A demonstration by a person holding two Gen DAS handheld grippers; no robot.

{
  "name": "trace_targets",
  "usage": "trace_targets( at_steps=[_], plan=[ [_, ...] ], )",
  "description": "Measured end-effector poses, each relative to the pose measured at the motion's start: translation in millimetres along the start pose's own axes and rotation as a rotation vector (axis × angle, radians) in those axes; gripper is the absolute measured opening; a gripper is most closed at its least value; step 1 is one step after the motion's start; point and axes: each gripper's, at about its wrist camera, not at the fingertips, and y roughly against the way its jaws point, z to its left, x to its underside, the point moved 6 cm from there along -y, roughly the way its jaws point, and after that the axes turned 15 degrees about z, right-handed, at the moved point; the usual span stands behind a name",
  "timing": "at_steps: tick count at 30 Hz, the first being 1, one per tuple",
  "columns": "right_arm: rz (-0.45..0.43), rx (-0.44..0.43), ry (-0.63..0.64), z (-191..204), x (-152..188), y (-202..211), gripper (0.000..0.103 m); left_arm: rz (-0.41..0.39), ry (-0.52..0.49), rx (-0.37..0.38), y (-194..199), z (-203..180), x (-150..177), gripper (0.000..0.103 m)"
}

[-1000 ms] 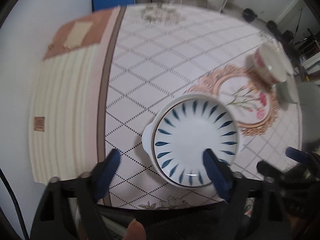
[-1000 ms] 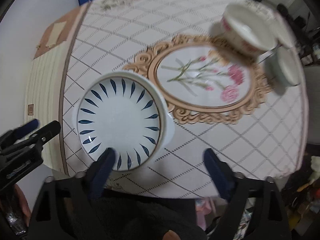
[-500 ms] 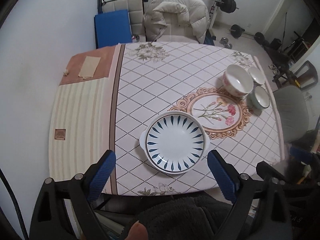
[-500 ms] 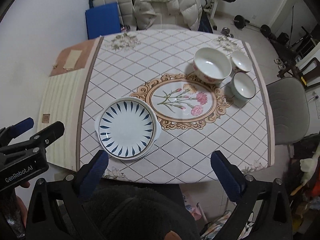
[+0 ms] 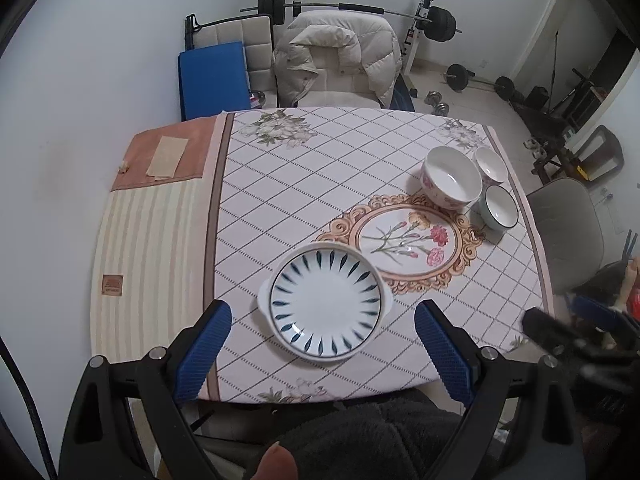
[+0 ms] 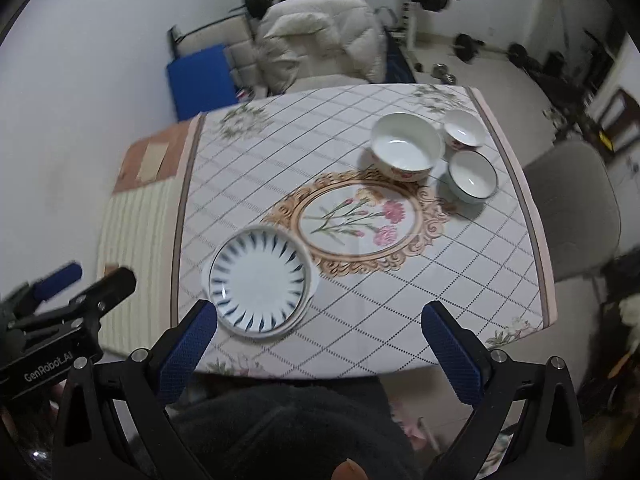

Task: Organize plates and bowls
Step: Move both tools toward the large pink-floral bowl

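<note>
Both grippers hang above the near edge of the table with their blue-padded jaws spread wide and nothing between them: the left gripper [image 5: 323, 342] frames the plate from above, and the right gripper [image 6: 319, 338] sits beside it, its jaws just as far apart and empty. The white plate [image 5: 325, 306] with blue leaf strokes and small side handles lies flat on the tablecloth [image 5: 320, 160] near the front edge, touching the gold oval frame [image 5: 404, 240] printed at the cloth's centre; from that oval it sits at about 8 o'clock. At roughly 1 o'clock from the oval three bowls cluster close together: a large floral bowl [image 5: 451, 178], a small floral bowl [image 5: 490, 164] beyond it, and a teal-rimmed bowl [image 5: 500, 208] nearest the right edge. A padded chair [image 5: 340, 64] with a cream jacket stands past the far side at 12 o'clock, and a grey chair [image 5: 568, 232] at 3 o'clock.
</note>
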Motion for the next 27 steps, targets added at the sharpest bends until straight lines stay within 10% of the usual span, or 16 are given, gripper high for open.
trace_targets(
  at_steps=[12,27],
  plan=[
    [0.0,-0.103,-0.13,-165,-118,-41,0.103,0.04,0.009,0.069,-74,-98,-96,0.094],
    [0.229,-0.127,0.021,-215,-320,-184,0.103,0.242,0.099,0.152,-223,-186,-228,0.094]
  ],
)
